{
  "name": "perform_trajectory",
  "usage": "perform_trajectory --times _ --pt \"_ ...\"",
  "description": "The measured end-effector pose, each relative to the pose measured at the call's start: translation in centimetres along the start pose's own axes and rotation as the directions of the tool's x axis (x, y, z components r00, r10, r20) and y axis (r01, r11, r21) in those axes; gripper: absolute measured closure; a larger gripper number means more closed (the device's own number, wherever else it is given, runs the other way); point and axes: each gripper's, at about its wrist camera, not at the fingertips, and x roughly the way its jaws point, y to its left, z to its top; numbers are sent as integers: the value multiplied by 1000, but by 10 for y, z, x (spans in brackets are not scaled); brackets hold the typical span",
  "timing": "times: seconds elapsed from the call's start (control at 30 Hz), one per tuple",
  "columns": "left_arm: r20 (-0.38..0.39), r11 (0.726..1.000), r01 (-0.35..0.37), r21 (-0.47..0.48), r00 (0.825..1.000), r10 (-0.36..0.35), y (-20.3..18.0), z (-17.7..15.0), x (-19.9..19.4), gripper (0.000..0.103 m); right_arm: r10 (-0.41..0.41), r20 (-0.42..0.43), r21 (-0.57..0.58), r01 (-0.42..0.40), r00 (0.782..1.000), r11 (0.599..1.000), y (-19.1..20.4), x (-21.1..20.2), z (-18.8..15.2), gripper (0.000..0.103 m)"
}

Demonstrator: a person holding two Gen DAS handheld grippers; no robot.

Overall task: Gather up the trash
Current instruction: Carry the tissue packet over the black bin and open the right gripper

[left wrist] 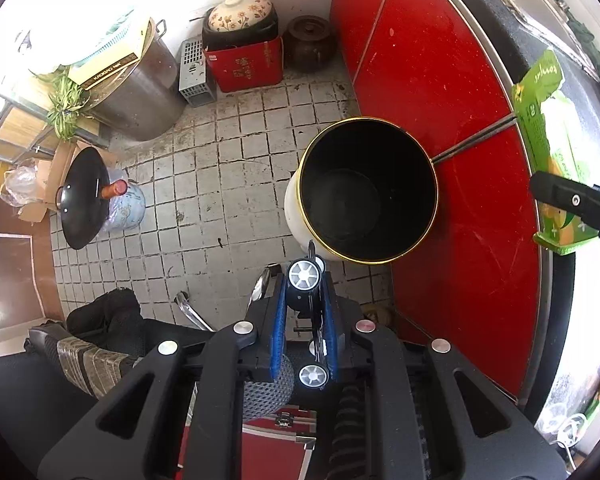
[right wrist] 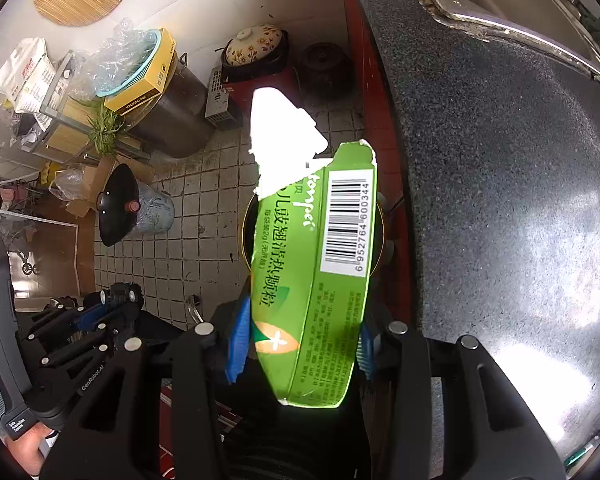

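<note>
My right gripper (right wrist: pixel 300 344) pinches a light, crushable torn green cardboard box (right wrist: pixel 312 280) near its bottom; my left gripper (left wrist: pixel 306 320) clamps a small wheeled toy (left wrist: pixel 306 300), above the black gold-rimmed bin (left wrist: pixel 428 196).

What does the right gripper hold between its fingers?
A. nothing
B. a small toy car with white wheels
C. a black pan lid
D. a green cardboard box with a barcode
D: in the right wrist view the right gripper has its blue fingers pressed on both sides of the green box, whose white barcode label faces the camera.
</note>
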Motion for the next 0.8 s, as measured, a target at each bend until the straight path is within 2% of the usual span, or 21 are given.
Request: perform_trajectory --times 0.53,0.8 --pt "7 1000 -19 8 1000 19 5 11 -1 87 -21 -5 -9 21 1000 1000 5 4 5 60" --pt "19 995 -98 -23 995 98 36 19 -5 87 -28 -7 1 28 1000 1000 1 5 4 60"
